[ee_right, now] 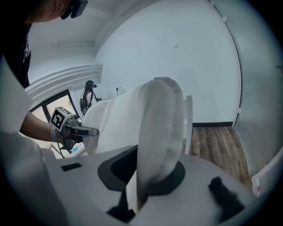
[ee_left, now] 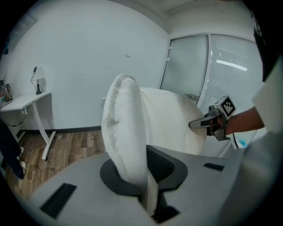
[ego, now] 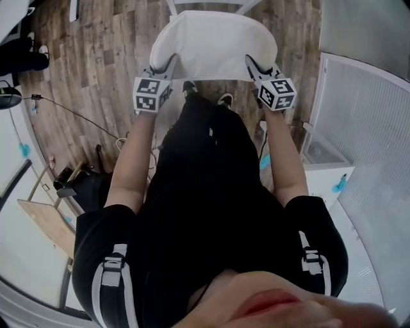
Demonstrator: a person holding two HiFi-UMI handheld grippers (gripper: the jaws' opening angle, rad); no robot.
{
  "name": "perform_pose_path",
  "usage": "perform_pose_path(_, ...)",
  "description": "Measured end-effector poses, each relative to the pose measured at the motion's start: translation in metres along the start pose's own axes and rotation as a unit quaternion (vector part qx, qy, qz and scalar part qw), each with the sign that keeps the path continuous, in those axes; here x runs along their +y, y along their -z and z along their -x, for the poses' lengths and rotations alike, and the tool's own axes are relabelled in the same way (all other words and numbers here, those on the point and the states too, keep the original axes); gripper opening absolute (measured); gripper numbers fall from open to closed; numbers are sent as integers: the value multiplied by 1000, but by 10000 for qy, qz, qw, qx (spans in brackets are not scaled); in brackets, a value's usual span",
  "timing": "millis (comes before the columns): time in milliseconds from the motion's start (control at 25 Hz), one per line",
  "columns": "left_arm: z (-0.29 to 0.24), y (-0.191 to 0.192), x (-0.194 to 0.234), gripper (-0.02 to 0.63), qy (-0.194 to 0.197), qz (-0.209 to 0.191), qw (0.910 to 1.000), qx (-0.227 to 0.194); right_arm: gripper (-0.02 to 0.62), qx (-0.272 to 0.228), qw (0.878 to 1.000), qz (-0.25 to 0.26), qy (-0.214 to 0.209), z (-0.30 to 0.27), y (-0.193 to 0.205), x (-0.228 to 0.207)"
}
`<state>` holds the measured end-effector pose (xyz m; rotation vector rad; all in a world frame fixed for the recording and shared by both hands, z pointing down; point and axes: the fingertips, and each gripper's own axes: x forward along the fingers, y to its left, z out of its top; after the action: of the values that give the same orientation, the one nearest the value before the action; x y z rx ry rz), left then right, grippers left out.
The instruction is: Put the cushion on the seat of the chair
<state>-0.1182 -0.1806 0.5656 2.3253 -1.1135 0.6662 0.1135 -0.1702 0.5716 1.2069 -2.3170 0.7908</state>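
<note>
A white padded cushion (ego: 211,43) hangs between both grippers in the head view, above the wooden floor and in front of the person's feet. My left gripper (ego: 169,66) is shut on its left edge, my right gripper (ego: 252,65) on its right edge. In the left gripper view the cushion (ee_left: 126,132) stands on edge in the jaws of the left gripper (ee_left: 148,194). In the right gripper view the cushion (ee_right: 159,132) is pinched by the right gripper (ee_right: 132,194). The chair's white frame (ego: 173,6) shows just beyond the cushion; its seat is hidden.
A white desk (ee_left: 26,99) stands at the left wall. A glass partition (ee_left: 221,75) and a low white cabinet (ego: 327,163) lie to the right. A black cable (ego: 70,112) runs over the wooden floor at the left. A white upright bar (ee_right: 189,121) stands behind the cushion.
</note>
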Motion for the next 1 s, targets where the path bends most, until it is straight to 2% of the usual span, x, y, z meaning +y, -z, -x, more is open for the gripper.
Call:
perform_pose_path(480,-119,109,33,58,-125,619,9947,813,57,770,9944,-629,-353,-100,112,-71)
perform_pose_path(720,-168,171,45,60,-57,936,9866,1334,61,1364,9849,-965,-442,-152,179,-104)
perform_pose_path(1000,-214,214,72,60,-52,1236,9770,1739,71,1737,9792,-986,-363,-205,221,-129)
